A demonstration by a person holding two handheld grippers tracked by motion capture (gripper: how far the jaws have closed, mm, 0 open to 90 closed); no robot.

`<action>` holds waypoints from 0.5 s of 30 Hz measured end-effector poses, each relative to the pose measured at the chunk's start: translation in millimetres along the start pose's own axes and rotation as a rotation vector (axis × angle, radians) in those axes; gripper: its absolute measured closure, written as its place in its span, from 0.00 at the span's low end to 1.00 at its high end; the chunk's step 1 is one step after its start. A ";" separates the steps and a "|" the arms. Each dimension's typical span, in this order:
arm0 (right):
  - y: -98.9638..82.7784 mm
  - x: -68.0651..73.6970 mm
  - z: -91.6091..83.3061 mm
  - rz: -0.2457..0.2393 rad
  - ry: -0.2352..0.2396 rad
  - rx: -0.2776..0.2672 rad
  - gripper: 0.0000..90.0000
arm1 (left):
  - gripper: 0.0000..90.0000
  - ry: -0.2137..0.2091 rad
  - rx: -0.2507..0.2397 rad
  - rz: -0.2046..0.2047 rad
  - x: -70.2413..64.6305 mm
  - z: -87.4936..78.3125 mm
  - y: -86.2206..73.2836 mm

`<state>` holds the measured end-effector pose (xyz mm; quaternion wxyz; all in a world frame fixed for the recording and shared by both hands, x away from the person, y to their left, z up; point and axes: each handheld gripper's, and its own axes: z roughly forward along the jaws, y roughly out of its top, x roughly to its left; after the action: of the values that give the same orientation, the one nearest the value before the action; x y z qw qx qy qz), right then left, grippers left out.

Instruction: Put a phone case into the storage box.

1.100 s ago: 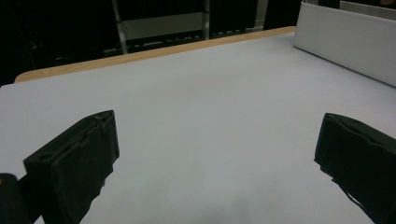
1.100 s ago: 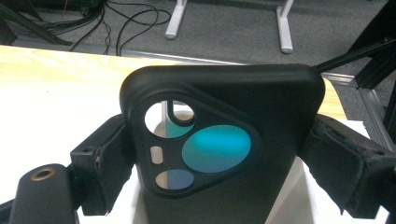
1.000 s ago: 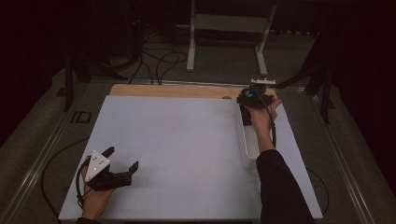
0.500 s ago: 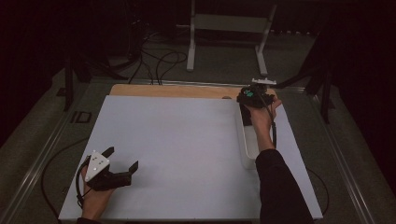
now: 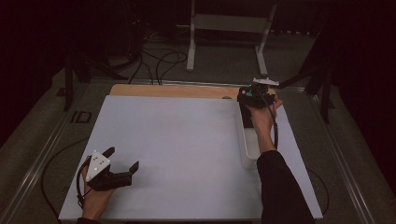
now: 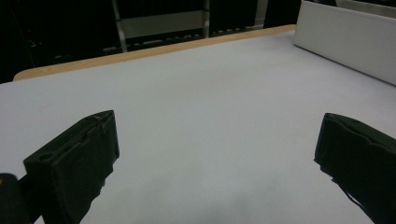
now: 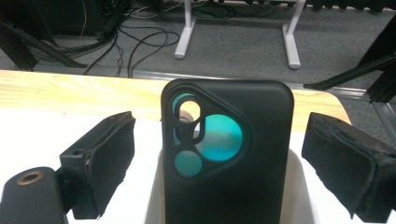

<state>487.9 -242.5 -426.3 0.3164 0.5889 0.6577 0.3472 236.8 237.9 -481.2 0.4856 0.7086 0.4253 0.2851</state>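
Nothing has shifted since a second ago: both hands sit where they were, the right one far out at the back right, the left one low at the near left. Under them lies the white table top (image 5: 177, 154), with a strip of wooden board (image 5: 168, 90) along its far edge and cables and a metal stand on the floor beyond. A white bin (image 5: 246, 151) runs along the right side. The black phone case (image 7: 226, 154) stands upright in the bin's far end, between the spread jaws of the right gripper (image 7: 224, 163), untouched. The left gripper (image 5: 122, 161) rests open on bare table, well apart.
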 end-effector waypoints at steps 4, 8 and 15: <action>-3.9 0.9 -0.2 -0.013 0.022 0.008 0.11 | 0.00 0.001 0.000 0.000 0.0 0.0 0.0; -6.6 1.5 -2.2 -0.012 0.029 0.006 0.11 | 0.00 -0.001 0.002 0.002 -0.2 0.3 -0.1; -13.0 6.4 -14.8 0.004 0.101 -0.016 0.11 | 0.00 -0.002 0.004 0.002 -0.5 0.6 -0.1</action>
<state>467.8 -238.1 -428.9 0.2868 0.5693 0.6687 0.3826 237.1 237.2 -481.5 0.4842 0.7103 0.4246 0.2841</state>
